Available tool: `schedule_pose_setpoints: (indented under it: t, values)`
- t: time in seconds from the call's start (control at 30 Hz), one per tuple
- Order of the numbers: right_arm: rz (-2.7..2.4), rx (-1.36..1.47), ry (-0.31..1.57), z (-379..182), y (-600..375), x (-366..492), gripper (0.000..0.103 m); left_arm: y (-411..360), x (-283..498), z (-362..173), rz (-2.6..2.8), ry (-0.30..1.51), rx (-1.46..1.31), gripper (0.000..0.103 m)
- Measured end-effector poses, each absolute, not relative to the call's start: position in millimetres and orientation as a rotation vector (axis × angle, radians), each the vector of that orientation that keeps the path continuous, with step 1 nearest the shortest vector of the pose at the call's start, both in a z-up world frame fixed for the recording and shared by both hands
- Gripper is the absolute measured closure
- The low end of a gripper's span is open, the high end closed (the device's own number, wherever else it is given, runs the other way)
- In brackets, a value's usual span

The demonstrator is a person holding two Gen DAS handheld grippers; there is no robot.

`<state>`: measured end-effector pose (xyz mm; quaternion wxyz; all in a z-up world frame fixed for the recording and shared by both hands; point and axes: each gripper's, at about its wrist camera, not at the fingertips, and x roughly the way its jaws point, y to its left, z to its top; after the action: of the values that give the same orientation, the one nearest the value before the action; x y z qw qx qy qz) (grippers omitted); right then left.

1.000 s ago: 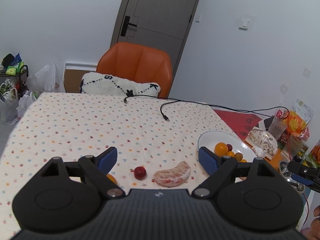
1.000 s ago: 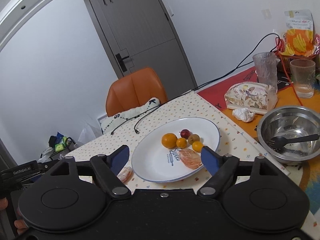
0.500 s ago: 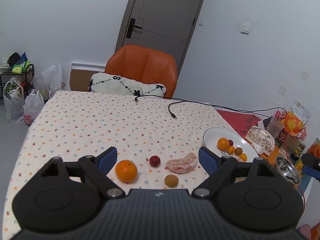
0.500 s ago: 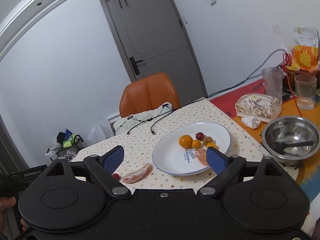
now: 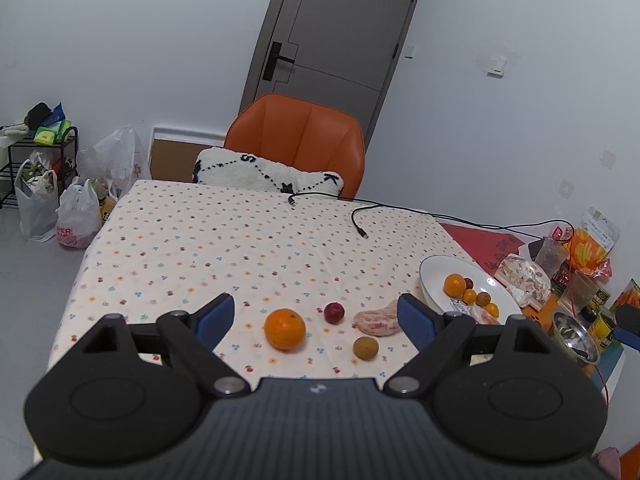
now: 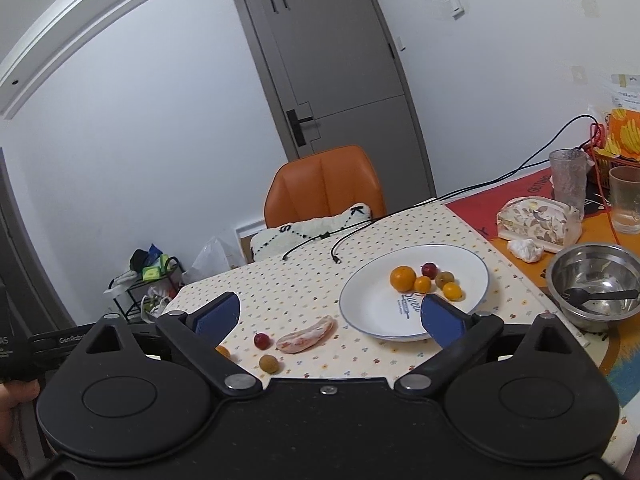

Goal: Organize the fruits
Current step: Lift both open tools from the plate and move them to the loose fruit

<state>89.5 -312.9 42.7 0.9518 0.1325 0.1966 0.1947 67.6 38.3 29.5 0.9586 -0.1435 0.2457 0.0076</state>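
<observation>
Your left tongs hang above the near edge of the bench, spread wide apart and gripping nothing. Between their blue pads you see four loose fruits on the dotted cloth: an orange nearest the left pad, a small red plum just beyond it, a peeled pomelo wedge touching the edge of the right pad in this view, and a brown longan closest to you. Your right tongs are likewise wide apart and empty, held over the bench with the white plate ahead of the right pad. On that plate sit an orange, two small yellow-orange fruits, a red plum and a brown one, clustered toward its far side. To the right of the plate stands a steel bowl with a black fork inside
</observation>
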Motion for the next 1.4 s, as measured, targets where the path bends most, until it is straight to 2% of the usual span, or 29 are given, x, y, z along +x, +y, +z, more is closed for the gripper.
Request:
schedule_pose_setpoints:
  t: [0.1, 0.67, 1.0, 1.07, 1.23, 1.4]
  values:
    - [0.426, 0.258, 0.397, 40.6, -308.3, 88.8, 0.000, 40.8, 71.8, 25.9, 0.027, 0.515, -0.293, 0.016]
    - [0.471, 0.254, 0.454, 27.7, -284.8, 91.2, 0.000, 63.9, 70.4, 11.3, 0.044, 0.505, -0.361, 0.016]
    - [0.498, 0.275, 0.522, -5.2, -272.0, 110.4, 0.001, 63.0, 78.9, -4.6, 0.024, 0.521, -0.331, 0.016]
    - [0.501, 0.272, 0.544, -14.1, -267.1, 117.6, 0.002, 62.5, 85.3, -11.4, 0.025, 0.529, -0.337, 0.016]
    - [0.513, 0.278, 0.610, -33.6, -254.7, 135.8, 0.021, 61.6, 101.0, -27.6, 0.022, 0.559, -0.343, 0.016]
    - [0.521, 0.262, 0.632, -40.1, -238.1, 152.6, 0.025, 62.0, 115.2, -35.0, 0.012, 0.584, -0.341, 0.018]
